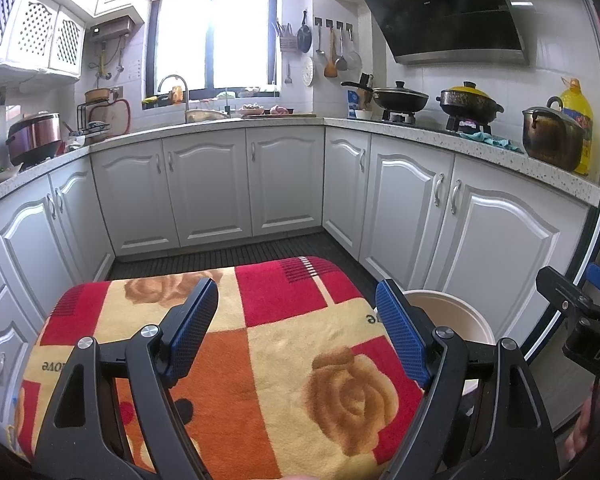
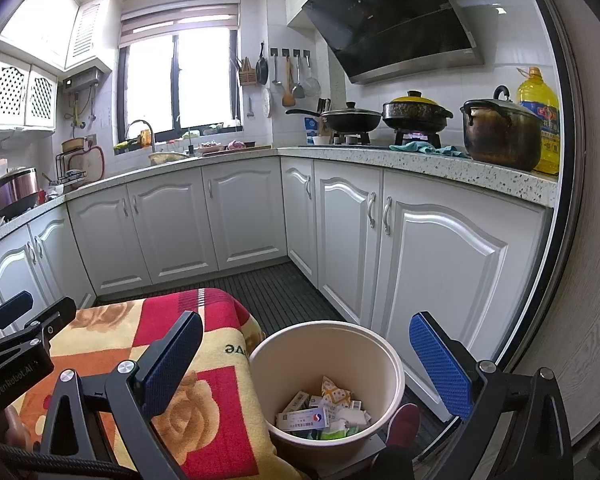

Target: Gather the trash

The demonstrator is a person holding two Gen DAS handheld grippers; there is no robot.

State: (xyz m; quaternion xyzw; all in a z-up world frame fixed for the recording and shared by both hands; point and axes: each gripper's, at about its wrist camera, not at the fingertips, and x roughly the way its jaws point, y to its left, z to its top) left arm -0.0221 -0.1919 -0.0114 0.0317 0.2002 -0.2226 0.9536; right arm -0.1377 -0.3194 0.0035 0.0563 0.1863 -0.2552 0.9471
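A cream round bin (image 2: 388,360) stands on the floor to the right of a table covered by a rose-patterned blanket (image 1: 284,352). Several small cartons and wrappers (image 2: 320,412) lie in its bottom. My right gripper (image 2: 306,356) is open and empty, its jaws spread above and around the bin. My left gripper (image 1: 300,320) is open and empty above the blanket, which shows no trash on it. The bin's rim (image 1: 460,308) shows behind the left gripper's right finger. Each gripper appears at the edge of the other's view.
White kitchen cabinets (image 2: 432,252) run along the left, far and right sides. The right counter carries a wok (image 2: 352,118), a yellow-lidded pot (image 2: 416,112), a dark stockpot (image 2: 500,132) and an oil bottle (image 2: 540,112). Dark floor (image 2: 284,292) lies beyond the table. A red shoe (image 2: 404,424) is beside the bin.
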